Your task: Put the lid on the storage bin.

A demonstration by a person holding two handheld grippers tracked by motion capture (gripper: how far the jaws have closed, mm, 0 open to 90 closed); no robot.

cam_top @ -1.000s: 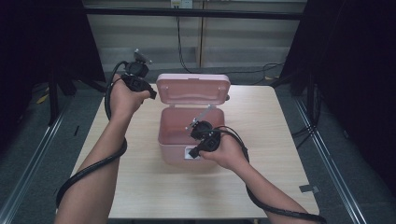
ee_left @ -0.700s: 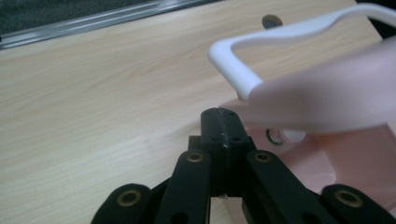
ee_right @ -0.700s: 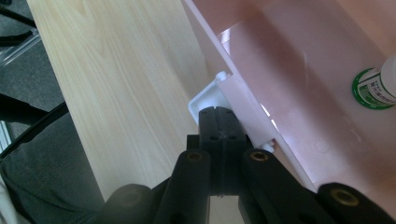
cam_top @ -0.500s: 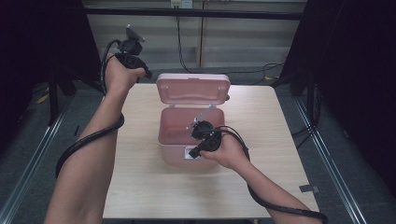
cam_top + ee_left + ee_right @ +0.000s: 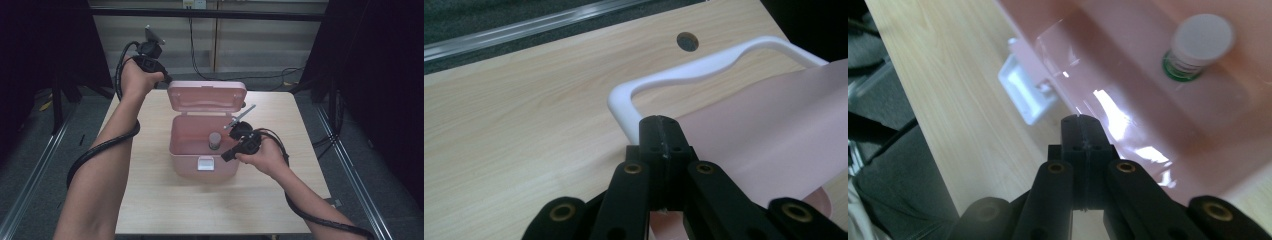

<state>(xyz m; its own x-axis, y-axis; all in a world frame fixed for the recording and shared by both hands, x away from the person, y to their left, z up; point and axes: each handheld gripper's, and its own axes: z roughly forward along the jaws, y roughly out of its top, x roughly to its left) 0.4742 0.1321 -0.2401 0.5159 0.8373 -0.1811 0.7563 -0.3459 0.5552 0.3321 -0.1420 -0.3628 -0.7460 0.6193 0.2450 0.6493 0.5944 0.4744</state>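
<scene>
The pink box sits at the centre of the high view, on the wooden table, with its lid standing open behind it, as it did a second ago. Inside, near the front wall, a small bottle with a pale cap stands upright; your right gripper view shows it at upper right, with what looks like a green band under the cap, though the blur makes that unsure. The white latch hangs on the box's front wall.

Your right gripper has pulled out of the box: a second ago it was over the opening, and now it is at the box's front right corner, jaws clenched on nothing. In its own view the tips lie over the near wall.

Your left gripper has risen toward the upper left of the high view, just left of the lid's edge, jaws pressed together and empty. Its own view shows the lid's white handle beyond the tips.
</scene>
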